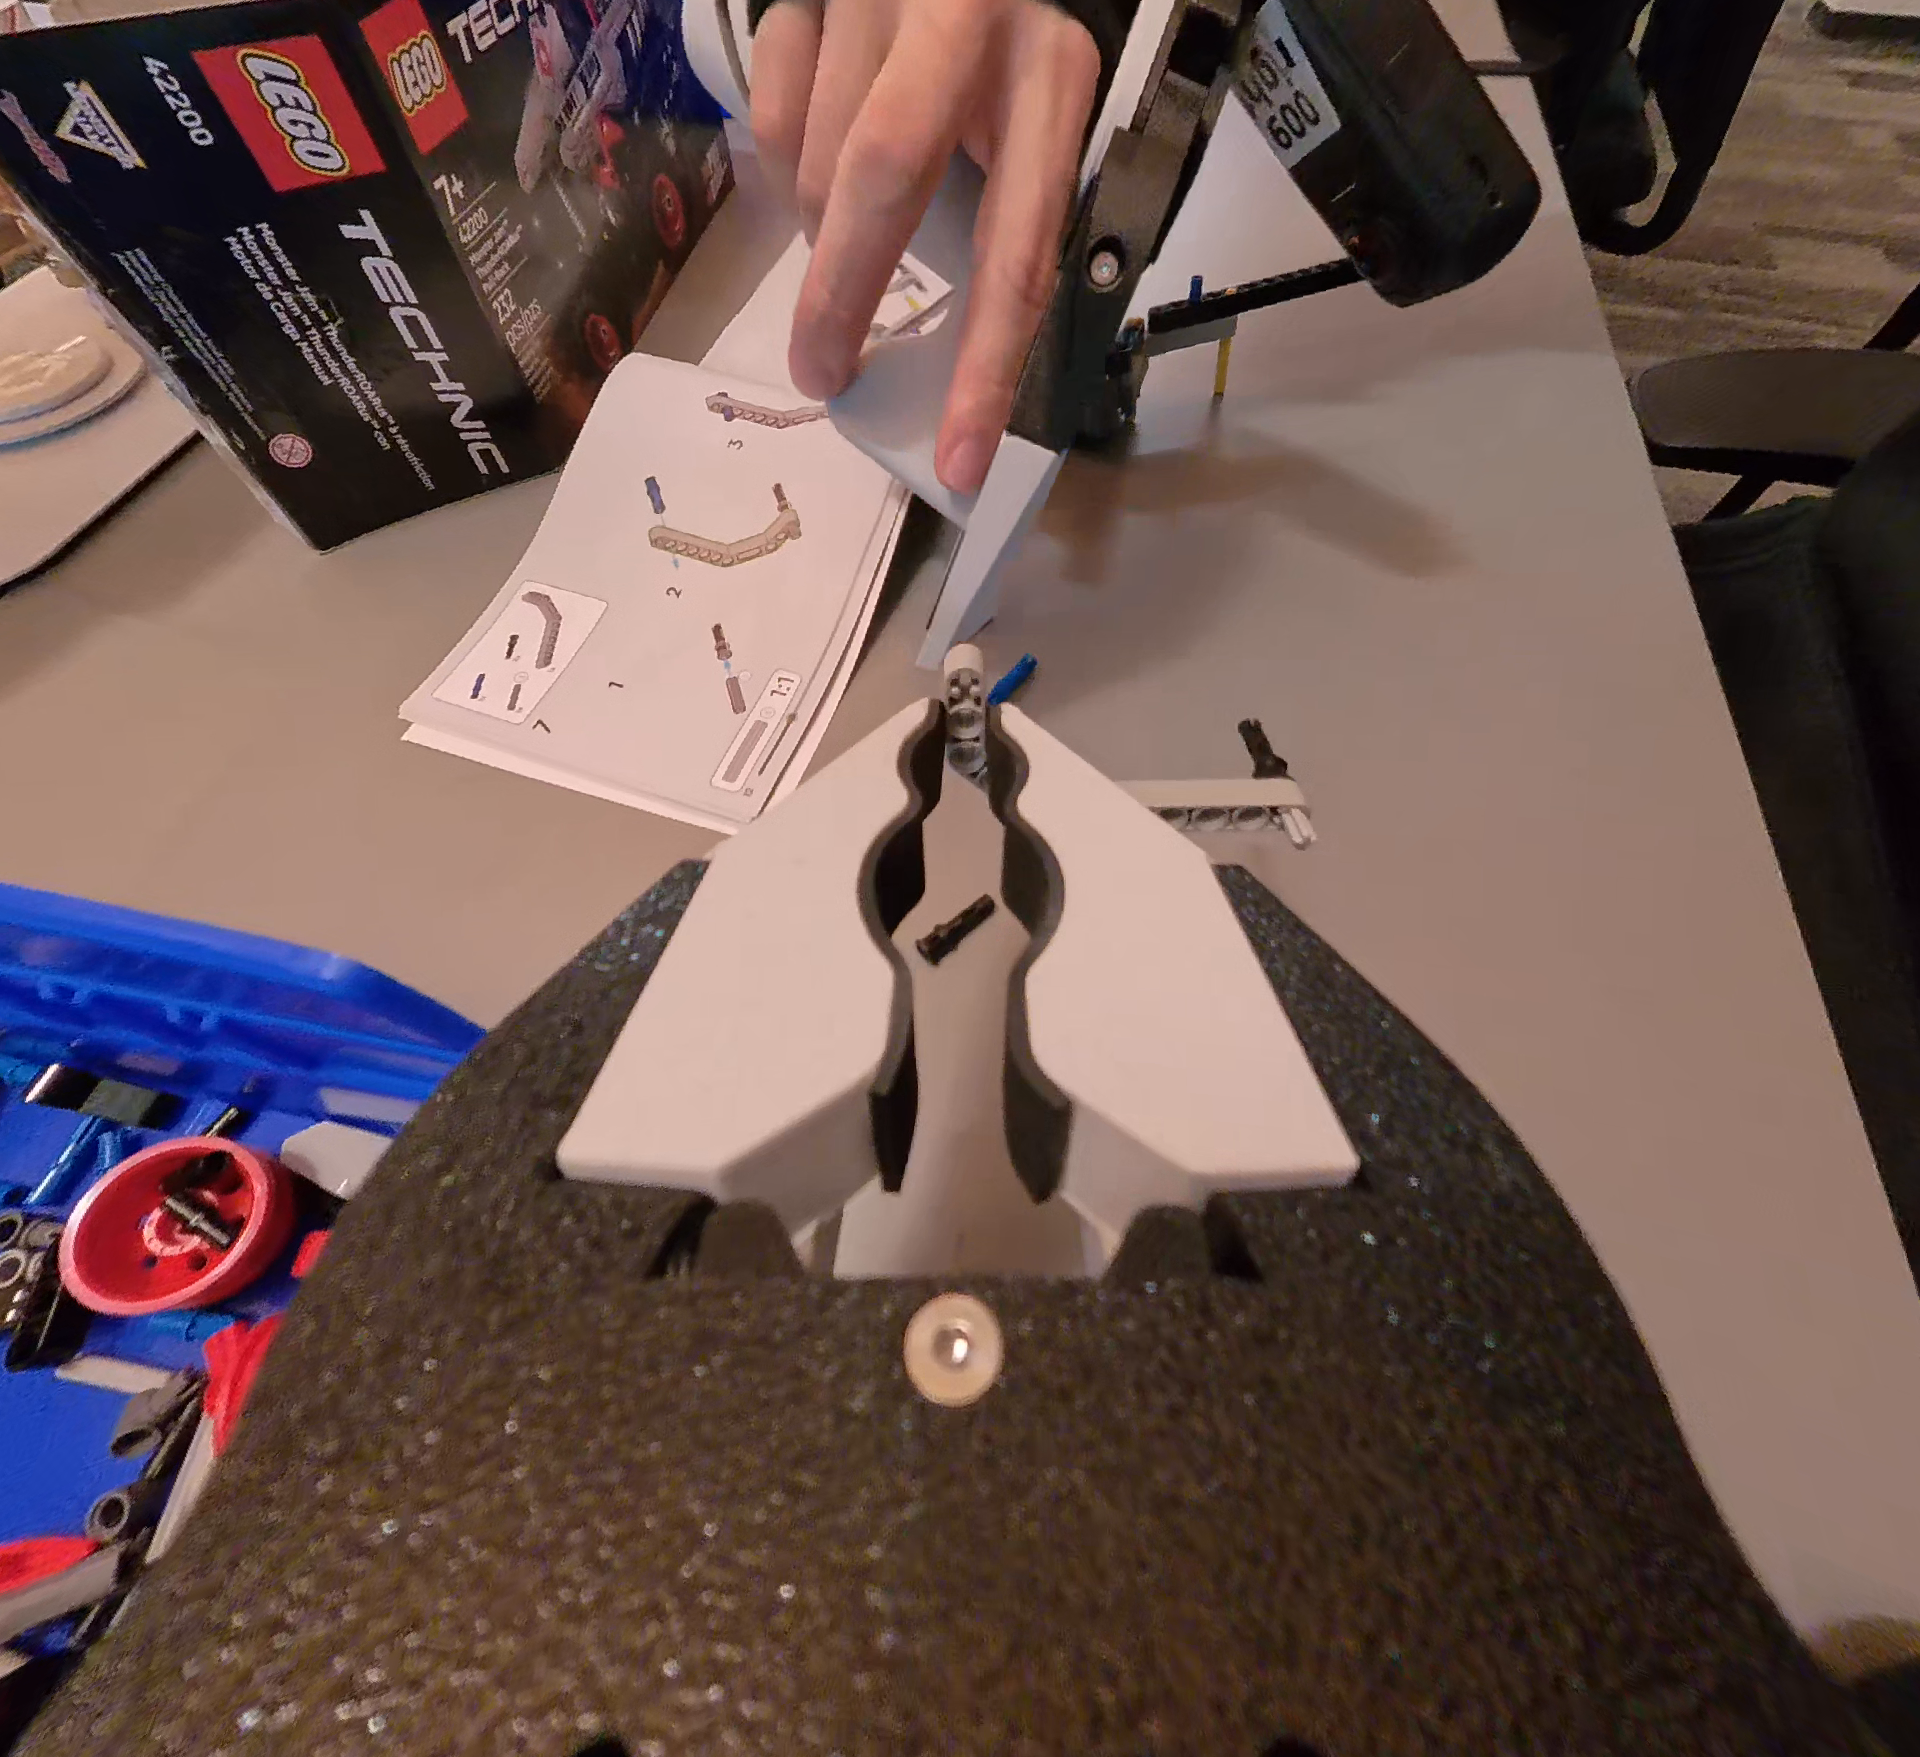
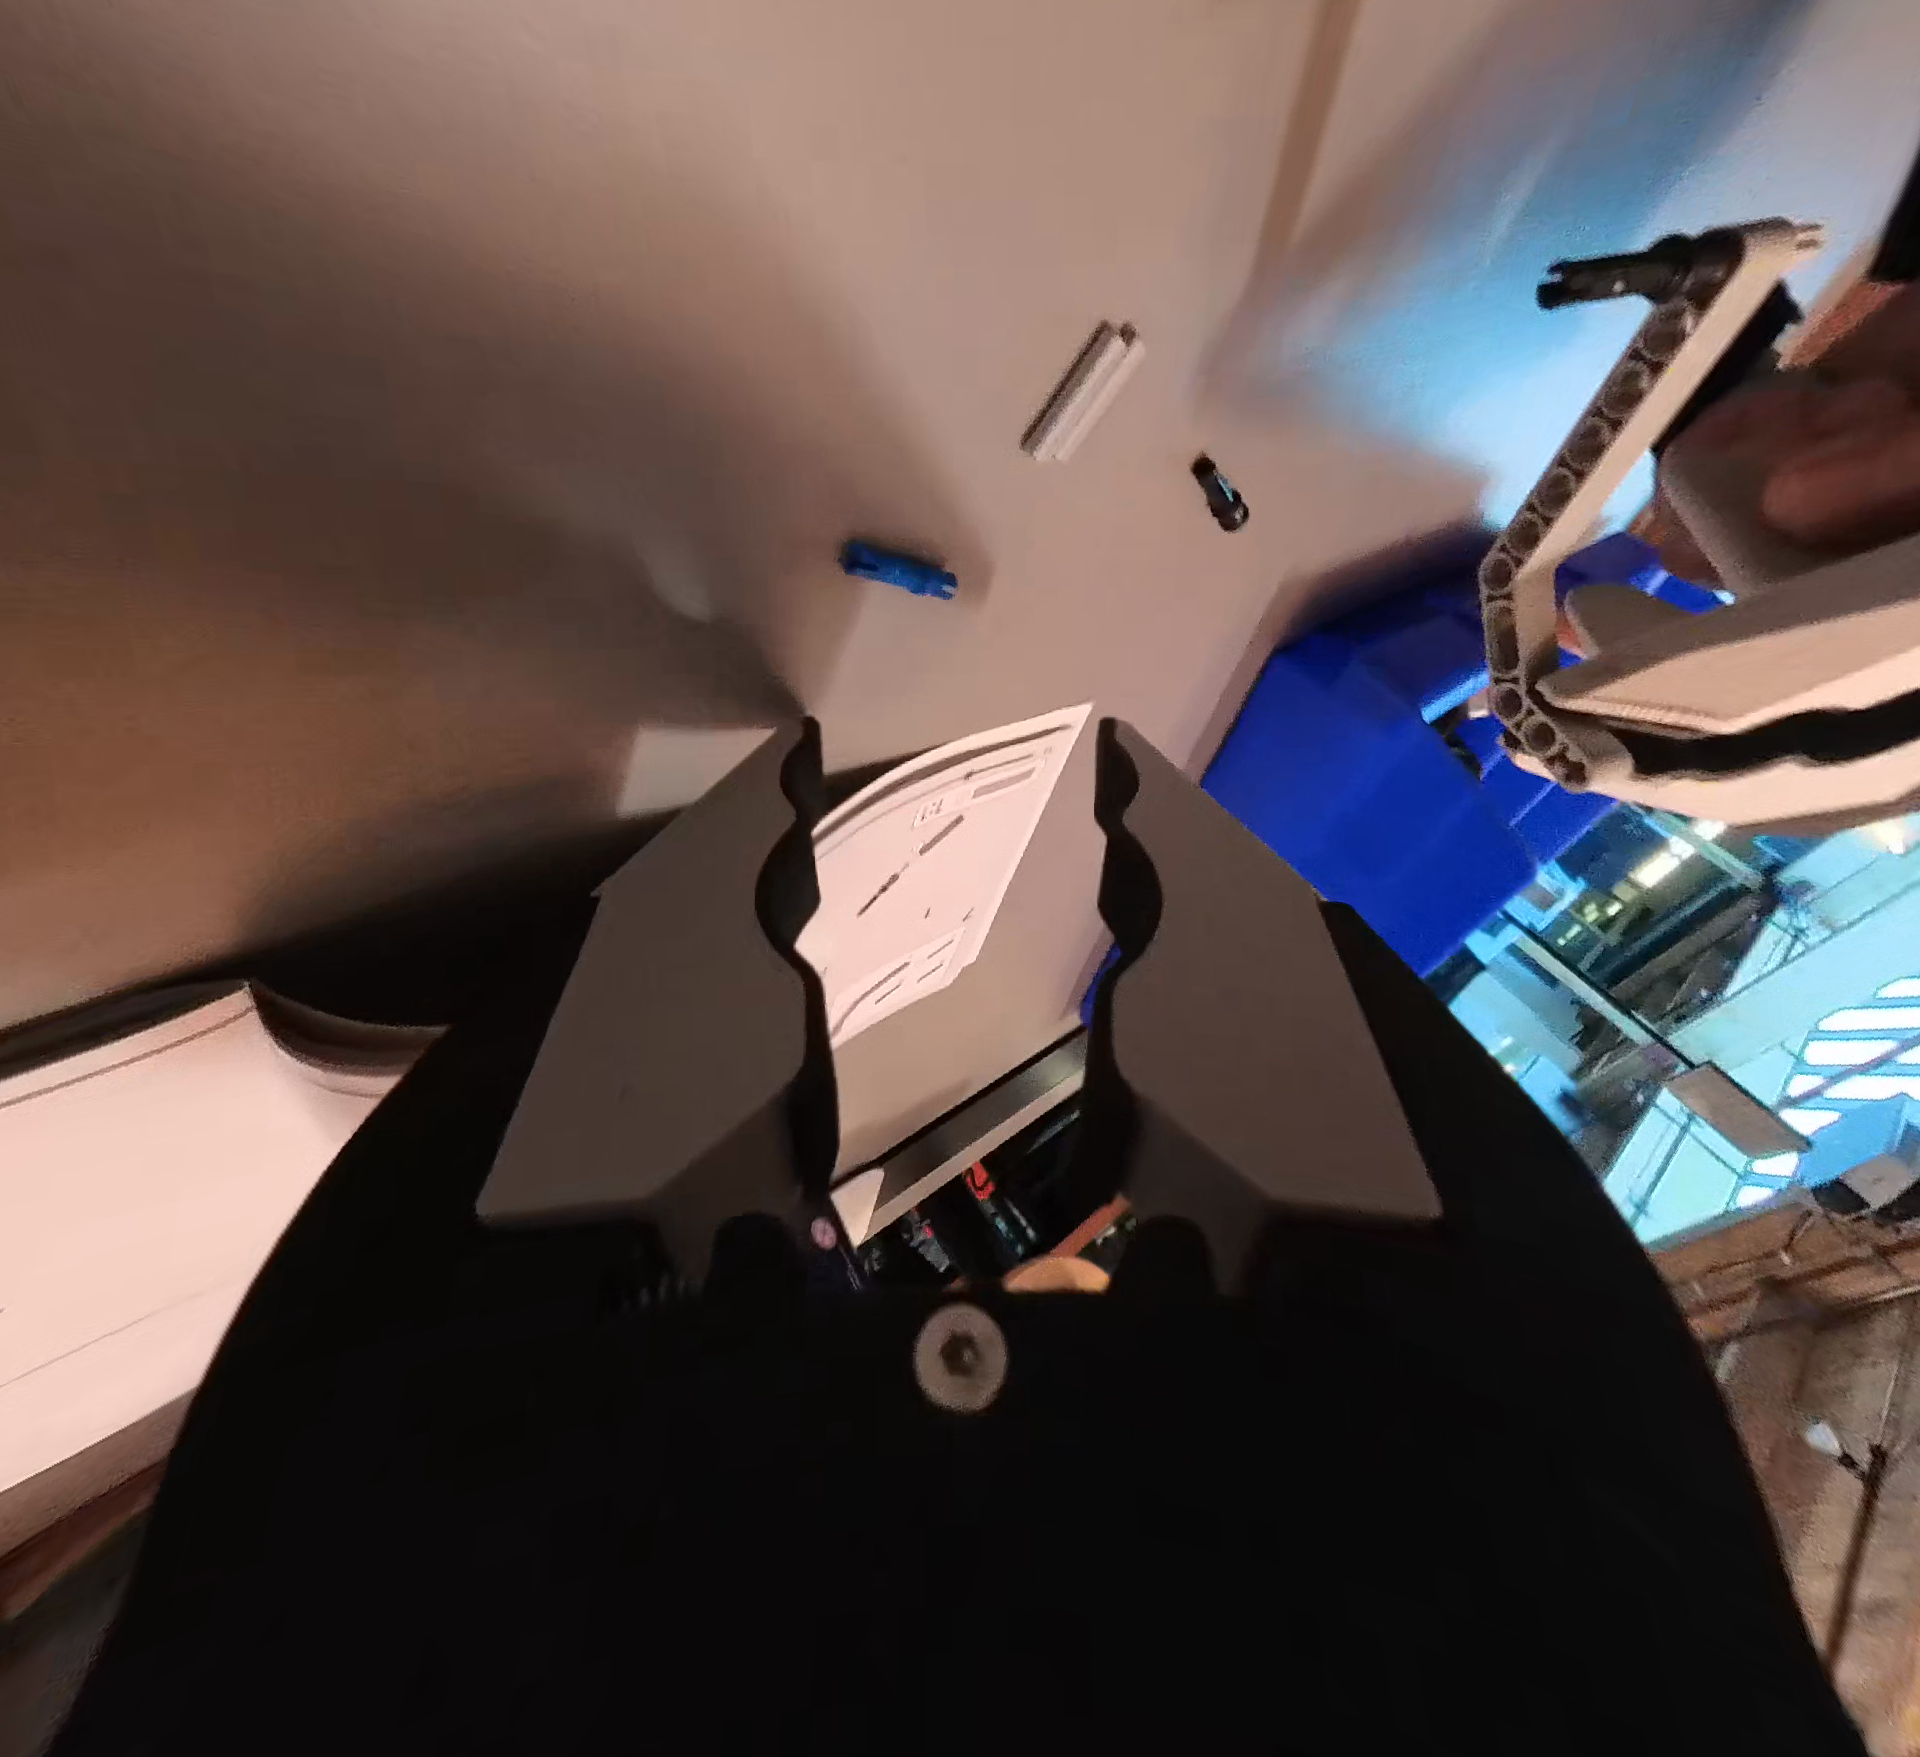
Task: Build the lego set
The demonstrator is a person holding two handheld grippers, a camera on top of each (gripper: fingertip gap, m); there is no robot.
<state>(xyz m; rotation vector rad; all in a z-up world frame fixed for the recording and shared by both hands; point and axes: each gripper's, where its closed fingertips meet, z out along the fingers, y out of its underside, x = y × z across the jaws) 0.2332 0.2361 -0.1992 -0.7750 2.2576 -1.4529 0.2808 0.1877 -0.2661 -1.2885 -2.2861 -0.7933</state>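
My left claw (image 1: 968,741) pinches the white angled beam (image 1: 966,681); right claw (image 2: 951,772) gapes empty while fingers (image 1: 894,253) turn the booklet (image 1: 665,564). Beam seemingly tip-held, may twist loose.

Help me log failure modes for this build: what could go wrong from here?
1. The left tool pinches the grey beam only at one end, so it may pivot or slip.
2. The blue pin and black pin lie loose on the table near both tools; a sweep could knock them away.
3. The open right tool rests on the booklet while the hand lifts a page, which might crease.
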